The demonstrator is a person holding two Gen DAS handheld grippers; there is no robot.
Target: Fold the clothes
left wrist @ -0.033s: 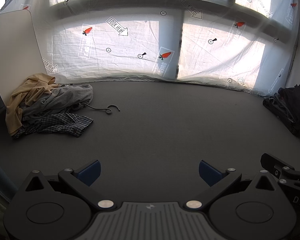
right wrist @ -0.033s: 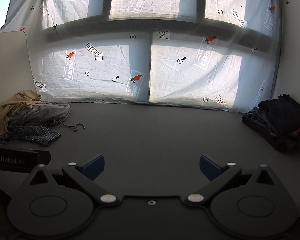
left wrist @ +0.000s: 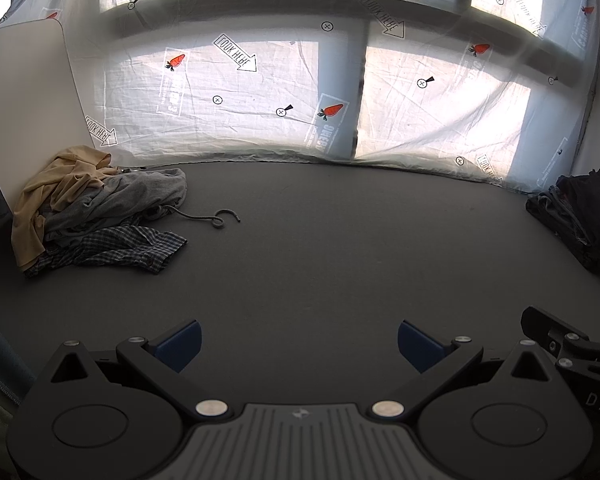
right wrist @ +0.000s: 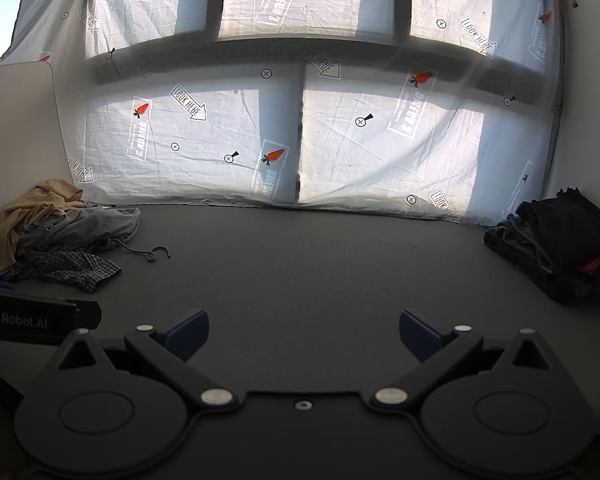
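Note:
A heap of loose clothes lies at the table's far left: a tan garment (left wrist: 60, 188), a grey one (left wrist: 128, 196) with a drawstring (left wrist: 216, 220) trailing out, and a checked shirt (left wrist: 116, 246). The same heap (right wrist: 60, 236) shows in the right wrist view. A stack of dark clothes (left wrist: 580, 216) (right wrist: 552, 248) sits at the far right. My left gripper (left wrist: 299, 340) is open over bare table, holding nothing. My right gripper (right wrist: 302, 330) is open too, also empty. Both grippers are well short of the clothes.
The dark grey table (left wrist: 320, 260) stretches between the two piles. A white sheet (left wrist: 260, 92) printed with carrots and arrows hangs along the back. A white panel (left wrist: 24, 100) closes the left side. The right gripper's body (left wrist: 572, 344) shows at the left view's edge.

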